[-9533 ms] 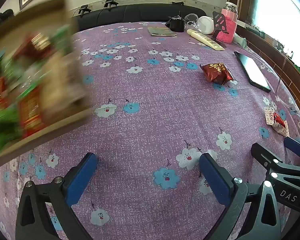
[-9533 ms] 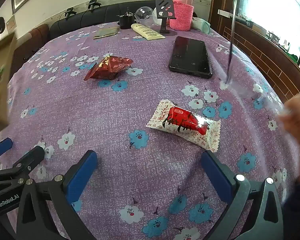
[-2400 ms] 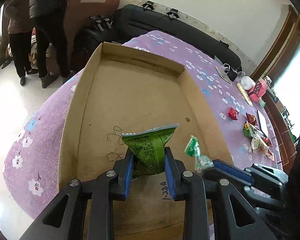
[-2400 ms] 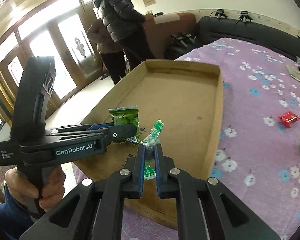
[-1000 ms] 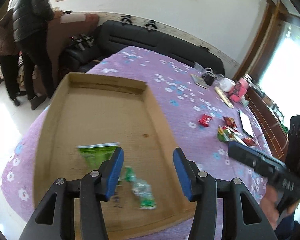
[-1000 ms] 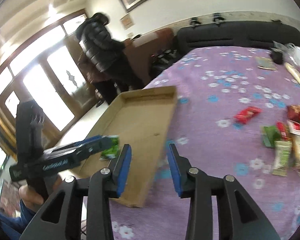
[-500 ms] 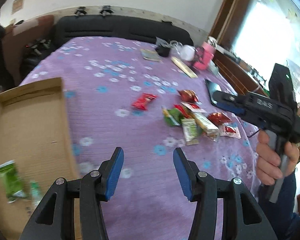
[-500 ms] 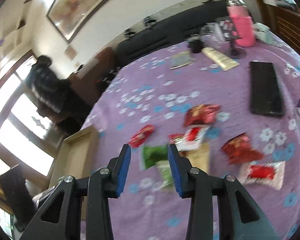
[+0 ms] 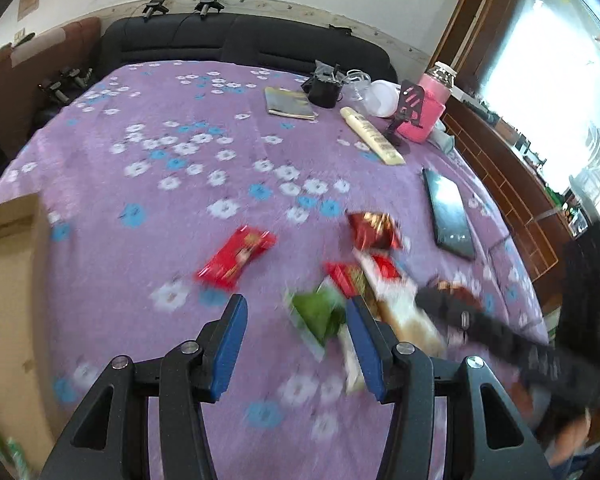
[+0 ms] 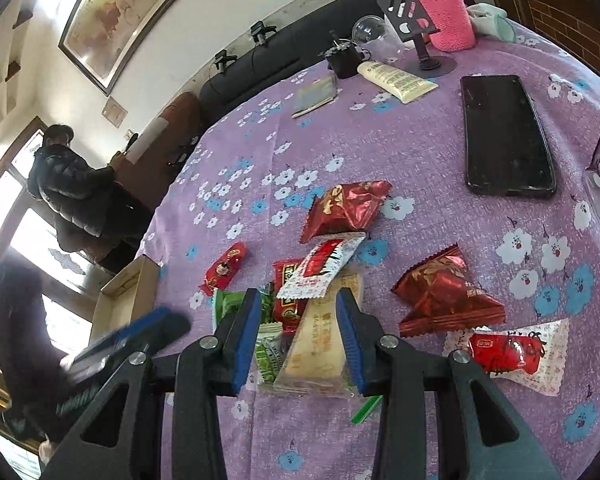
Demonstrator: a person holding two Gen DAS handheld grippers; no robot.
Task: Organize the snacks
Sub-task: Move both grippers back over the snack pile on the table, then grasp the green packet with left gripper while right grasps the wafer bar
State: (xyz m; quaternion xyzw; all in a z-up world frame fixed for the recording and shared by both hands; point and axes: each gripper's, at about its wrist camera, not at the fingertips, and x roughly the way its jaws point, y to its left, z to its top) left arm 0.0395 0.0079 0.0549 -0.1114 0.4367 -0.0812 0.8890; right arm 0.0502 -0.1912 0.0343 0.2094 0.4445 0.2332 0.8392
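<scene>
Several snack packets lie in a loose heap on the purple flowered tablecloth (image 10: 420,148). My right gripper (image 10: 298,330) is open and empty, hovering over a beige packet (image 10: 320,344), a green packet (image 10: 230,304) and a red-and-white packet (image 10: 324,260). Two red crinkled bags (image 10: 348,204) (image 10: 444,296) lie beyond. My left gripper (image 9: 296,344) is open and empty, just before a blurred green packet (image 9: 320,314); a red packet (image 9: 236,256) lies ahead on the left. The cardboard tray (image 9: 4,280) sits at the left edge, also in the right wrist view (image 10: 128,292).
A black phone (image 10: 504,132), a cream tube (image 10: 396,80), a phone stand (image 10: 416,20), a pink bottle (image 10: 444,8), a notebook (image 10: 316,94) and a black cup (image 10: 342,60) stand at the far side. A dark sofa (image 9: 240,44) lies beyond. A person (image 10: 80,192) stands by the door.
Both grippers let go of the green snacks into the tray, then swung right to the snack heap and came down close over it. Both are now open and empty.
</scene>
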